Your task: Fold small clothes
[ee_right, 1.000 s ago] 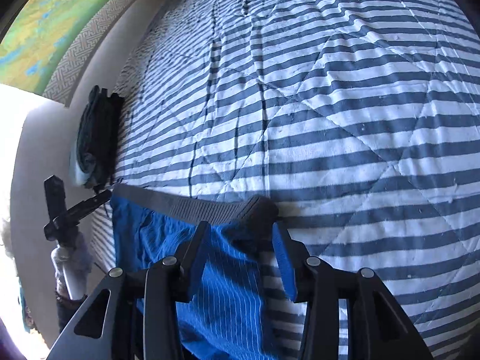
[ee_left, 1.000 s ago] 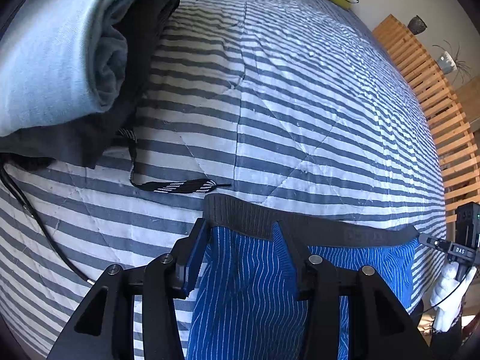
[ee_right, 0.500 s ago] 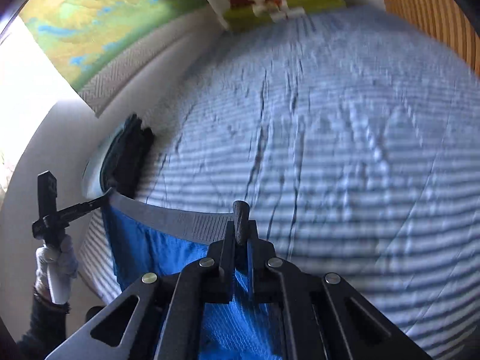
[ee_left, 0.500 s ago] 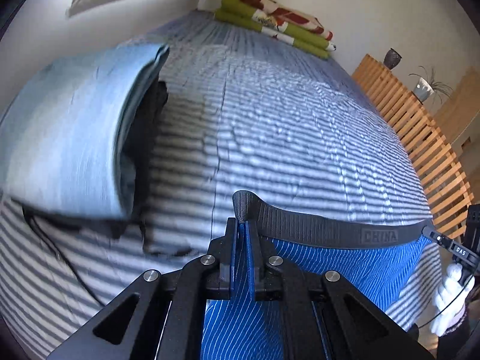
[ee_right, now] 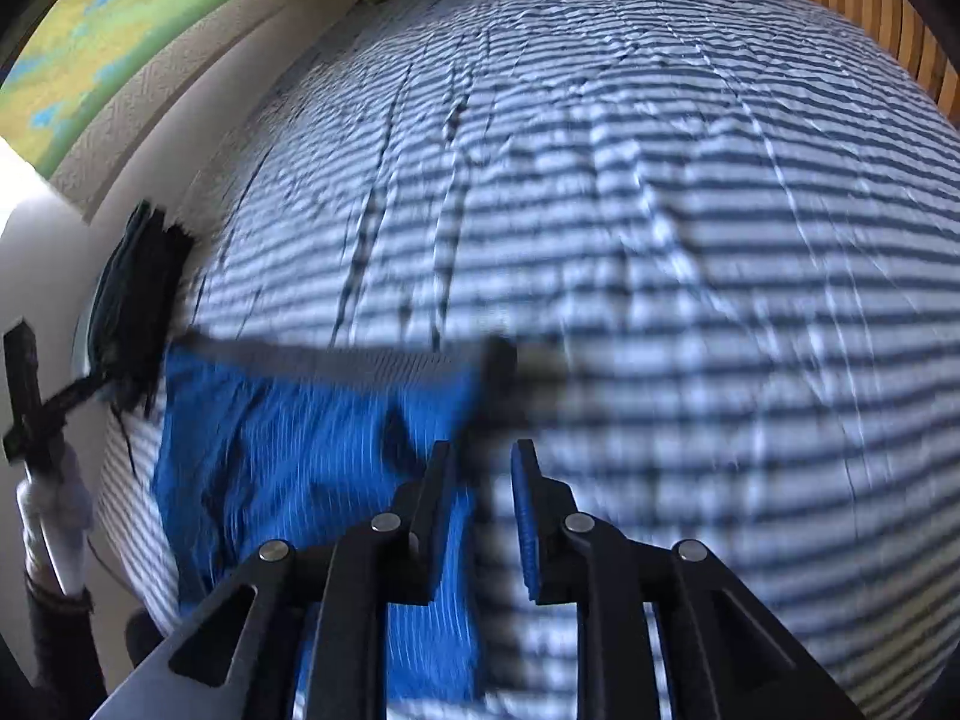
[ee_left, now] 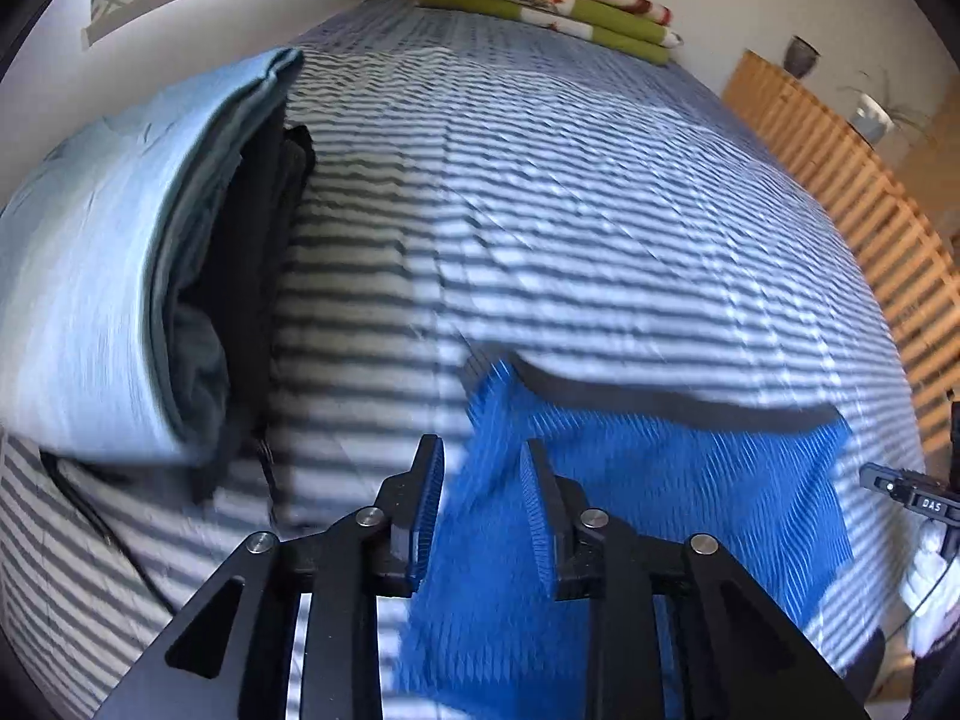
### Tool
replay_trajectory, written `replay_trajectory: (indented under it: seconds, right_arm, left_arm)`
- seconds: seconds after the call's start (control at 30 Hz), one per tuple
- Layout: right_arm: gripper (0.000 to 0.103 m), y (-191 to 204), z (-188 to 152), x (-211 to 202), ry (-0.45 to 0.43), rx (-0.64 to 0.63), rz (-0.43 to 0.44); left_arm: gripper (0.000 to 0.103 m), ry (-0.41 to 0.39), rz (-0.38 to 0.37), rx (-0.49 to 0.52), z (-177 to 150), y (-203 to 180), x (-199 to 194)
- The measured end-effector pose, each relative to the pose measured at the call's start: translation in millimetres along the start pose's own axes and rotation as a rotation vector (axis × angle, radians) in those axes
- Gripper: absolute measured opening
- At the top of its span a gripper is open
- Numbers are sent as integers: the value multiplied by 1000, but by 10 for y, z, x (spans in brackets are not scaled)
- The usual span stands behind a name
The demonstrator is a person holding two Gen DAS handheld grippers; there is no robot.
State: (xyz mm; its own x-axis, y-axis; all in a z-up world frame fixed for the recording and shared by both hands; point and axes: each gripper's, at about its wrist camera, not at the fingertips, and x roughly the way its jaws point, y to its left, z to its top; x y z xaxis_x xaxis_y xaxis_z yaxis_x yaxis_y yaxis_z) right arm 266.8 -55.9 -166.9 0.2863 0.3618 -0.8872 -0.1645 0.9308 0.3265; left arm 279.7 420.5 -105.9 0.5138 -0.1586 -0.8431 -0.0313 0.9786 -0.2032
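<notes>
Blue striped shorts (ee_left: 648, 480) are seen low centre on the striped bedspread (ee_left: 600, 210) — blurred, apparently loose. Left gripper (ee_left: 483, 510) and right gripper (ee_right: 480, 516) are both spread apart, nothing clamped.

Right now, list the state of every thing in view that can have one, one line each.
Left gripper: open, holding nothing.
Right gripper: open, holding nothing.
Blue striped shorts: released, spread over the bed, not yet folded, blurred.
Light blue garment: folded, atop a dark garment.
Dark garment: folded, under the light blue one.
Striped bedspread: spread, slightly wrinkled.
Green blanket: folded, at the bed's far end.
</notes>
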Motion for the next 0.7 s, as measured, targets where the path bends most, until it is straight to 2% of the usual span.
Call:
replay_trajectory:
  seconds: [0.03,0.1,0.17,0.2,0.3,0.4,0.47,0.5,0.57,0.67,0.7]
  right_arm:
    - [28,39,-139,-77,-14,-25,-46]
    - [30,93,-355,-182,-56,-52,-110]
    - [31,134,-491,-190,-31,-73,-74]
    - [31,234,-547,-151,-22,-94,-83]
    - [30,436,-586,-9,-22,-168,-179]
    - [30,456,-580,133,15,-151,-194]
    - [19,474,-584,152,17,-148,-195]
    - [16,490,-587,170,26,-150,-204]
    - [7,496,-600,145,35,-140,-211]
    - [4,478,-628,122,28,-116,-208]
    - [3,454,-664,78,23,-94,-191]
  left_arm:
    - [30,7,-15,11,-105,-56,-46]
    - [31,22,-45,15,-360,-146,-154]
    - [31,59,-115,6,-635,-230,-178]
    - [31,77,-134,1,-754,-264,-171]
    - [31,143,-215,4,-1109,-436,-121]
    - [32,177,-274,51,-1363,-688,-125]
    - [40,186,-323,92,-1468,-864,-141]
    - [47,183,-329,109,-1499,-932,-136]
    - [49,188,-328,150,-1556,-1077,-115]
    - [43,206,-284,226,-1598,-1270,-21]
    - [27,216,-273,233,-1619,-1295,6]
